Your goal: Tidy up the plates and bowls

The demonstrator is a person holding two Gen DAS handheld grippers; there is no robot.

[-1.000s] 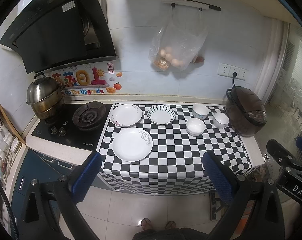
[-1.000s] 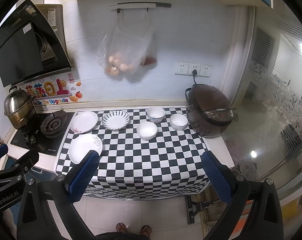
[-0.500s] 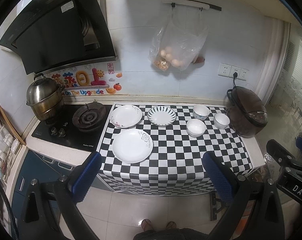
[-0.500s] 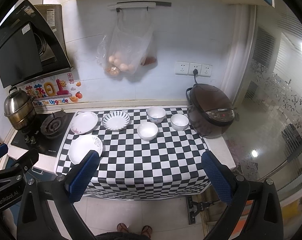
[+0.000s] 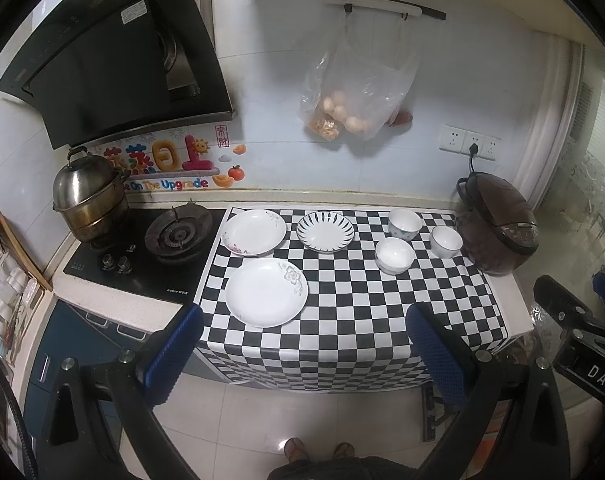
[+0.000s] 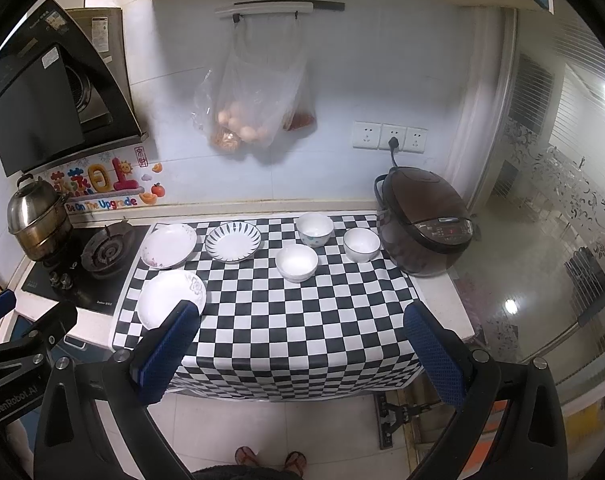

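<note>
Left wrist view: the left gripper (image 5: 302, 354) is held with its blue-padded jaws spread wide and empty, short of the black-and-white chequered counter cloth (image 5: 362, 312). Three plates are seen at the cloth's left: a large white plate with a grey flower motif (image 5: 266, 292) nearest, a white plate with pink sprigs (image 5: 254, 232) behind it, and a white plate with dark radial stripes (image 5: 325, 232) to the right. Three white ceramic bowls (image 5: 394, 255) are grouped beside a brown rice cooker (image 5: 498, 232).

Right wrist view: the right gripper (image 6: 300, 354) is likewise spread wide and empty, off the cloth's near edge. The same plates lie left, the bowls centre-right. A steel steamer pot (image 6: 38, 220) is seen on the black gas hob (image 6: 86, 264) at far left.
</note>
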